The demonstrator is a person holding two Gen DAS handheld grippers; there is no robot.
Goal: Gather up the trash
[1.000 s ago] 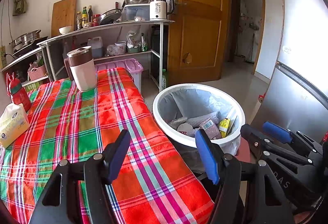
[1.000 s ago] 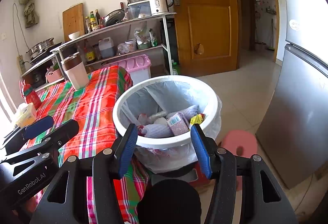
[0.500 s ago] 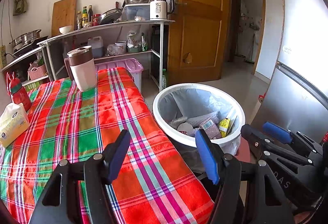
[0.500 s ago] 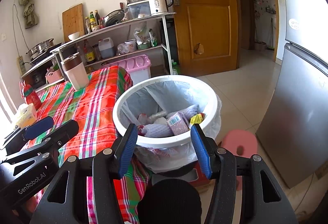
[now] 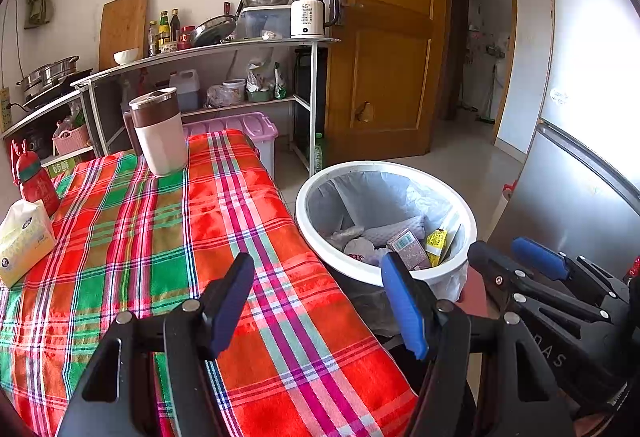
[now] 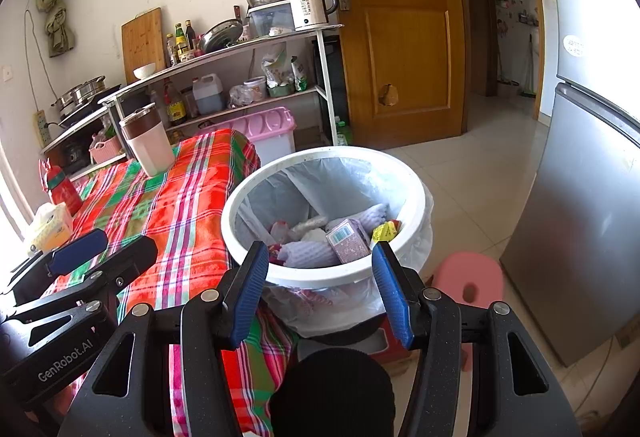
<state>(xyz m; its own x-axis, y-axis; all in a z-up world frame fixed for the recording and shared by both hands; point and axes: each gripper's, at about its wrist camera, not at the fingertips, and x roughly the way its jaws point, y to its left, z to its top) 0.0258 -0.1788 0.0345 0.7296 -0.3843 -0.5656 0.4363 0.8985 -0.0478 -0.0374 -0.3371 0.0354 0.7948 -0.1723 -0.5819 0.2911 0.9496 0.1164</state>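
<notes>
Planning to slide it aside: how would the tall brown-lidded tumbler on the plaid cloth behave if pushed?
The tumbler is tall and narrows toward its base, so a high push would probably tip it. The plaid cloth may bunch up instead of letting it slide.

The left gripper (image 5: pixel 320 301) hangs with its fingers (image 5: pixel 404 307) apart and empty over the plaid-covered worktop (image 5: pixel 132 237). Beside it, the white trash bin (image 5: pixel 308 205) holds wrappers and a small pink carton (image 5: pixel 406 249). A tumbler (image 5: pixel 158 133) stands upright farther back.
</notes>
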